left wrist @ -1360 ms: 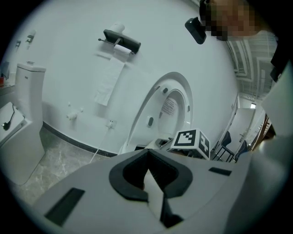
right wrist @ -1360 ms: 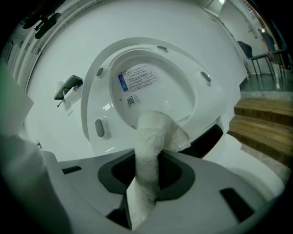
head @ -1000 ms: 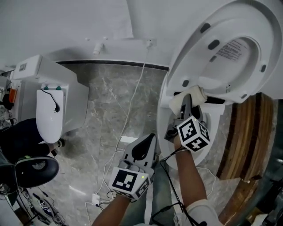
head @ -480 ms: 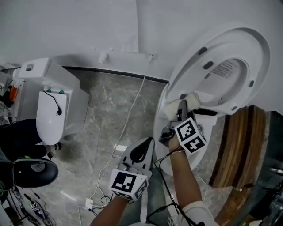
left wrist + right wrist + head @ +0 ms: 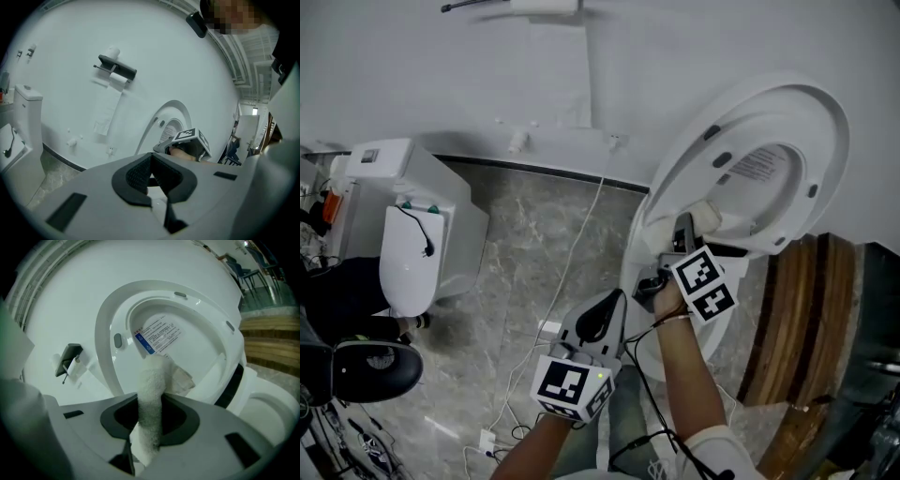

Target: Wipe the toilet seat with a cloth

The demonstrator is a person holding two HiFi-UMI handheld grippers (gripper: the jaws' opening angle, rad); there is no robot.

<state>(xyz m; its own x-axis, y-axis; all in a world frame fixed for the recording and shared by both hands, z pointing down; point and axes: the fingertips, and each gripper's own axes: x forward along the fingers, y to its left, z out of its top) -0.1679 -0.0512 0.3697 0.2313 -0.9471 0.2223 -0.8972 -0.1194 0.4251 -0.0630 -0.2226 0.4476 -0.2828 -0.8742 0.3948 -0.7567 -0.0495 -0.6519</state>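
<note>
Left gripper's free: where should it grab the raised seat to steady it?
Probably the seat's left rim, from the left: a thin, bare edge the jaws can straddle, clear of the cloth in the right gripper. The left gripper is shut; open it first.

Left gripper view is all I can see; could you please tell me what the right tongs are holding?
Observer: The right tongs are shut on a white cloth.
Operator: Thank you. Where does its free end sit?
Observer: At the lower part of the raised toilet seat; I cannot confirm contact.
Operator: And what is over on the far right?
Observer: In the head view, wooden boards run along that side.
</note>
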